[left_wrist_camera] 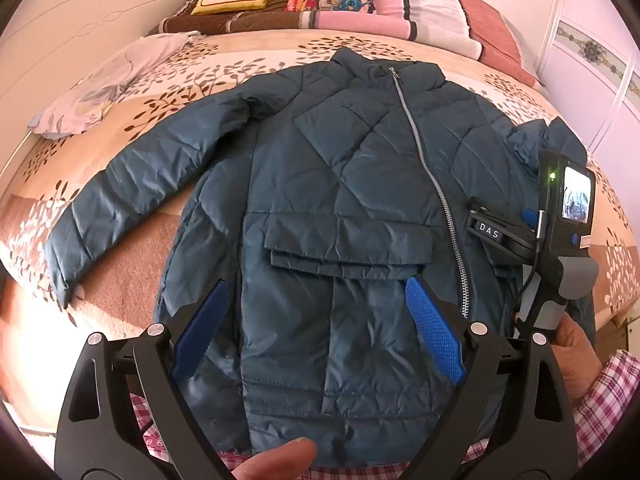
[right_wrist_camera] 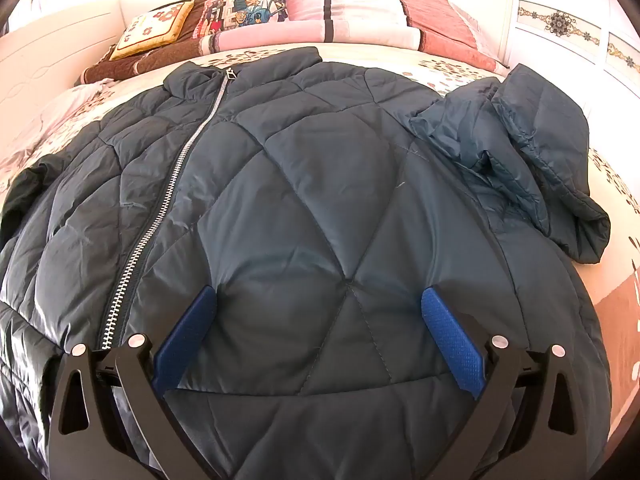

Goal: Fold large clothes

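A dark teal quilted jacket (left_wrist_camera: 340, 184) lies front-up and zipped on the bed, collar at the far end. Its left sleeve (left_wrist_camera: 132, 188) stretches out flat to the left. Its right sleeve (right_wrist_camera: 532, 160) lies bunched at the right side. My left gripper (left_wrist_camera: 316, 300) is open above the lower front, near the pocket flap (left_wrist_camera: 344, 240). My right gripper (right_wrist_camera: 320, 312) is open just above the jacket's (right_wrist_camera: 304, 184) right chest panel, right of the zipper (right_wrist_camera: 168, 200). The right gripper's body (left_wrist_camera: 560, 216) shows in the left wrist view over the jacket's right edge.
The bed (left_wrist_camera: 248, 60) has a leaf-patterned cover. Folded blankets and pillows (left_wrist_camera: 332, 0) lie along its far end. A pale cloth (left_wrist_camera: 104, 88) lies at the far left. A white headboard (left_wrist_camera: 80, 12) stands left, a white wardrobe (right_wrist_camera: 568, 32) right.
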Tool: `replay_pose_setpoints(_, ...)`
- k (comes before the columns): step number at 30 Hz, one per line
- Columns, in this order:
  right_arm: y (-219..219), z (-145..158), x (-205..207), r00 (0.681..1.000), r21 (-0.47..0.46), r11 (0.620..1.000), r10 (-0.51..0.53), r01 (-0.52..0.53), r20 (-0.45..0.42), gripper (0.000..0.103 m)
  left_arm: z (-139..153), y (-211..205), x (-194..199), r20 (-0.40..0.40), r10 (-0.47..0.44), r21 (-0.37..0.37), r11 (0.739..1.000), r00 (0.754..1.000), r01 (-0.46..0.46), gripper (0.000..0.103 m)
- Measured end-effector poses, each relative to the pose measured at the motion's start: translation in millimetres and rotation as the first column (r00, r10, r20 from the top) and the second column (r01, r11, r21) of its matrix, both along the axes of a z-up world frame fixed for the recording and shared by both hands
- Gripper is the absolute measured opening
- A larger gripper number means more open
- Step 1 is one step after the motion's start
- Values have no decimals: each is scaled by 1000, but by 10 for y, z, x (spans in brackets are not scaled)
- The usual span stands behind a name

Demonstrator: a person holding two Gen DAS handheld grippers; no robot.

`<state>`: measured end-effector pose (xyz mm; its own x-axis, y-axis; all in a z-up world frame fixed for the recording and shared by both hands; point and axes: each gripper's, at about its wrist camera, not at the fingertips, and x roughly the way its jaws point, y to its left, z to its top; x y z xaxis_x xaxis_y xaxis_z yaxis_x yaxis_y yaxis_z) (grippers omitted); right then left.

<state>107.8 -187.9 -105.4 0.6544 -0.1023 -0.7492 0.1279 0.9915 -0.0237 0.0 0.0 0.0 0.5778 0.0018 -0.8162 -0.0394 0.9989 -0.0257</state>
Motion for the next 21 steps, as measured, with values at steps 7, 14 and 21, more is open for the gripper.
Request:
replay_pose_setpoints(7, 0, 0, -1, 1000, 0, 1000, 0, 0, 0, 98, -1, -1, 0, -2, -1, -2, 1000, 1000, 1, 90)
replay_pose_setpoints(14, 1, 0, -1, 1000, 0, 1000, 0, 0, 0, 98, -22, -2, 1, -8, -2, -5, 1000, 1000, 2, 90)
replay_pose_setpoints(21, 0, -1, -1, 1000, 0, 1000, 0, 0, 0, 98, -33, 6, -4, -11, 2, -7, 1000, 1000, -2, 90)
